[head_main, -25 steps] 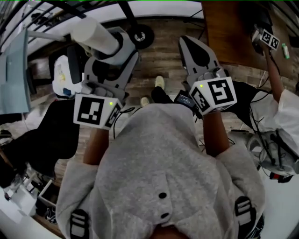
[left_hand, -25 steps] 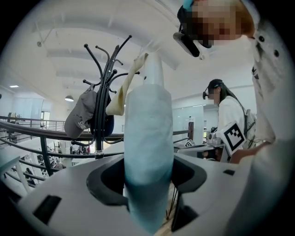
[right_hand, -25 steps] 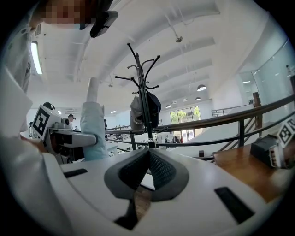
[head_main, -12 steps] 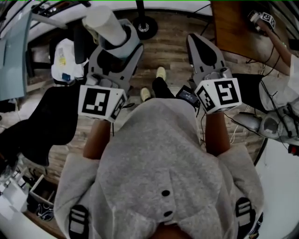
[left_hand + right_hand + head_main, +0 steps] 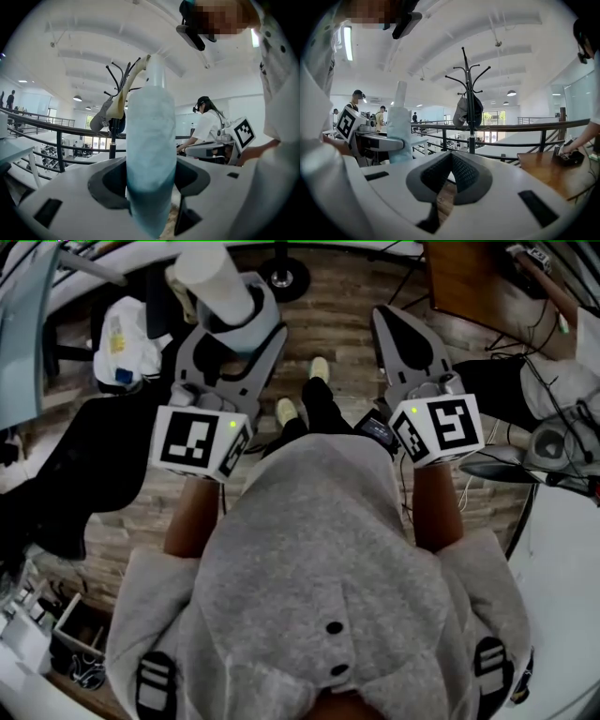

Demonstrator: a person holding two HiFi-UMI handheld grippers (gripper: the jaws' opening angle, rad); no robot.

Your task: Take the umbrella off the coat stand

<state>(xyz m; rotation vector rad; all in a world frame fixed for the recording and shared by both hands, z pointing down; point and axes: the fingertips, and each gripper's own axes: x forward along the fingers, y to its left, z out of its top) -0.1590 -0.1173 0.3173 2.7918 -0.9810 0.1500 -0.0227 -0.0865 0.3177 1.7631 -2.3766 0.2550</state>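
One hold only, left gripper (image 5: 232, 334) clamped near an end of the umbrella (image 5: 150, 140), well apart from the coat stand (image 5: 469, 108), right gripper (image 5: 450, 171) closed on nothing: could lever loose and drop if swung.

Tally by kind, placed against the two pairs of fingers.

Two white two-jaw grippers, the left gripper (image 5: 234, 324) and the right gripper (image 5: 405, 338), with two cubes of black-and-white square markers, one per gripper. One pale blue folded fabric umbrella (image 5: 151, 140), clamped between the left fingers (image 5: 61, 197). One black metal coat stand with curved hooks (image 5: 469, 93), well beyond the closed, empty right fingers (image 5: 384, 197); on it one grey hanging piece (image 5: 461, 112) and one dark hanging bag (image 5: 477, 110). Two pale shoes (image 5: 320, 395), on the wooden floor between both pairs of fingers in the head view.
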